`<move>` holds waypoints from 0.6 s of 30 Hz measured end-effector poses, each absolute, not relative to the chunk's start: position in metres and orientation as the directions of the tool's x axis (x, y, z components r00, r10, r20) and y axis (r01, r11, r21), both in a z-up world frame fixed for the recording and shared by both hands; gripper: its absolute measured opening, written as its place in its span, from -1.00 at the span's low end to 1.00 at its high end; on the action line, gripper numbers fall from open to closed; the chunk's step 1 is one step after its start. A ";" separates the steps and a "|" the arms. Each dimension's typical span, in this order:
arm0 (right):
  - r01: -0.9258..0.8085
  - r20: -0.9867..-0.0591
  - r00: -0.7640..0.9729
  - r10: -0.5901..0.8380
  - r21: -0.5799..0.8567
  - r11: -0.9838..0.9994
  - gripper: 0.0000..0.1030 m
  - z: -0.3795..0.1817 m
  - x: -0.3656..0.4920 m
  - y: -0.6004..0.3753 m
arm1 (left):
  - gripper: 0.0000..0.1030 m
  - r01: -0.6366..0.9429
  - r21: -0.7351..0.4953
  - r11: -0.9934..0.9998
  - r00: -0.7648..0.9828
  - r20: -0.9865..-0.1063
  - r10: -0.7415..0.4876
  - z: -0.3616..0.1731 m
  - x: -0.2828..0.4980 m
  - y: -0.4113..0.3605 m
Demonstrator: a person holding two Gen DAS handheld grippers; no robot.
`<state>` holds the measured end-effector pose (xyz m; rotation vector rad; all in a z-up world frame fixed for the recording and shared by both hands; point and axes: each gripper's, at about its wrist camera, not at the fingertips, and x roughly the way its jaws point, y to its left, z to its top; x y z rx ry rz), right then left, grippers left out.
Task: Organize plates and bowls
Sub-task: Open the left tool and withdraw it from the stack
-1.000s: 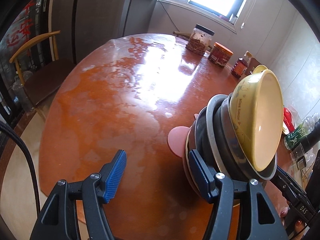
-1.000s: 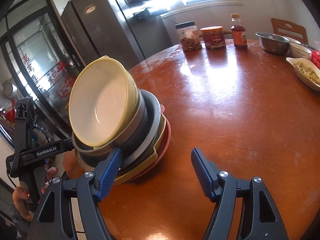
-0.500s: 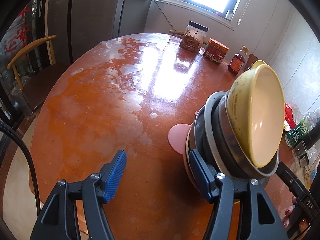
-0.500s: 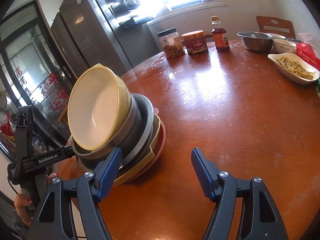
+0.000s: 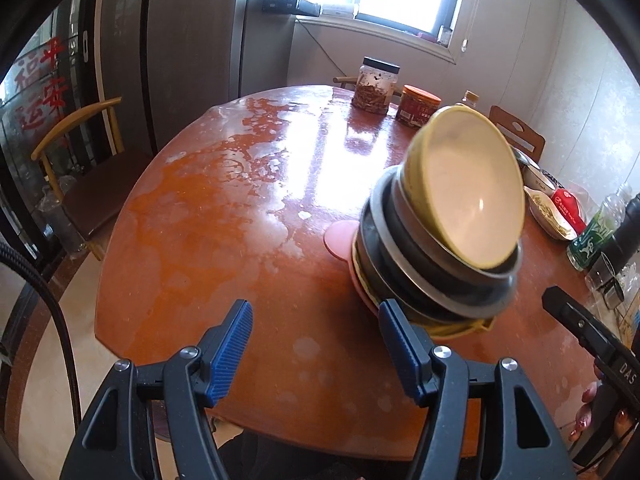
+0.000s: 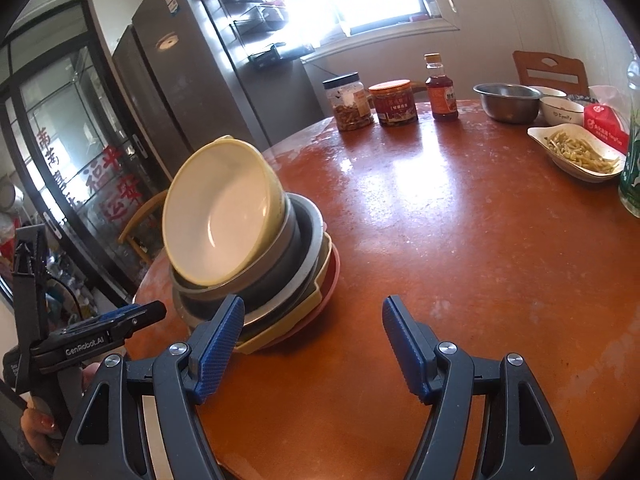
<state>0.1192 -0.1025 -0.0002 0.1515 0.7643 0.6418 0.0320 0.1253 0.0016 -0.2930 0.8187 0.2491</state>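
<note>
**One leaning stack, two empty grippers**

Two hand-held grippers flank a single stack [image 6: 256, 248] of nested dishes near the close edge of the round tabletop [image 6: 460, 240]. The left hand-held gripper [image 5: 316, 344] stands roughly half open with nothing between its blue pads; the stack sits just ahead and to its right, its bottom rim close beside the right pad, though whether they touch I cannot tell. The right hand-held gripper [image 6: 314, 346] is likewise parted and empty, with the stack ahead and to its left, beside its left pad.

The stack itself runs from a pink plate [image 5: 340, 236] at the bottom, through a yellow dish and grey metal bowls, up to a yellow bowl [image 6: 224, 216] on top. That top bowl sits tilted, its mouth leaning toward the person rather than straight up, so the pile's axis is not upright.

Both grippers look about equally near, one on each side. I judge the next move hinges on that lean: whichever gripper goes in should meet the rim on the low, near side. A shove at the base could slide the top bowl off.

Farther back stand jars [image 6: 352, 100], a sauce bottle [image 6: 440, 88], a steel bowl [image 6: 506, 100] and a dish of food [image 6: 576, 152], well apart from the stack.
</note>
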 end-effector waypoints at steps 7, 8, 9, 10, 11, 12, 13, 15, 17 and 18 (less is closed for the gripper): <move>-0.503 -0.596 0.554 0.581 0.316 0.804 0.42 0.002 0.102 -0.105 | 0.28 -0.303 -0.157 0.940 0.660 -0.746 0.088 -0.001 0.015 0.101; -0.503 -0.597 0.555 0.579 0.313 0.805 0.42 0.002 0.100 -0.106 | 0.28 -0.305 -0.160 0.939 0.665 -0.742 0.090 -0.001 0.013 0.098; -0.503 -0.597 0.557 0.578 0.311 0.806 0.42 0.002 0.098 -0.107 | 0.28 -0.301 -0.162 0.940 0.671 -0.736 0.088 0.000 0.010 0.095; -0.504 -0.597 0.558 0.576 0.308 0.807 0.42 0.002 0.096 -0.109 | 0.28 -0.296 -0.159 0.942 0.673 -0.734 0.088 0.001 0.009 0.092; -0.502 -0.597 0.561 0.574 0.306 0.809 0.42 0.002 0.094 -0.110 | 0.28 -0.296 -0.153 0.943 0.673 -0.733 0.092 0.002 0.008 0.089; -0.500 -0.597 0.564 0.570 0.303 0.811 0.42 0.002 0.092 -0.112 | 0.28 -0.295 -0.145 0.944 0.676 -0.730 0.099 0.003 0.006 0.086; -0.500 -0.595 0.567 0.569 0.300 0.812 0.42 0.002 0.090 -0.114 | 0.28 -0.292 -0.141 0.946 0.679 -0.727 0.101 0.004 0.005 0.082; -0.496 -0.594 0.575 0.562 0.293 0.817 0.42 0.002 0.087 -0.117 | 0.28 -0.278 -0.138 0.950 0.681 -0.726 0.094 0.005 0.003 0.077; -0.494 -0.589 0.585 0.558 0.287 0.821 0.42 0.003 0.083 -0.121 | 0.28 -0.273 -0.129 0.953 0.678 -0.728 0.096 0.004 0.003 0.071; -0.493 -0.588 0.589 0.554 0.283 0.823 0.42 0.004 0.081 -0.123 | 0.28 -0.270 -0.125 0.955 0.678 -0.729 0.096 0.004 0.003 0.068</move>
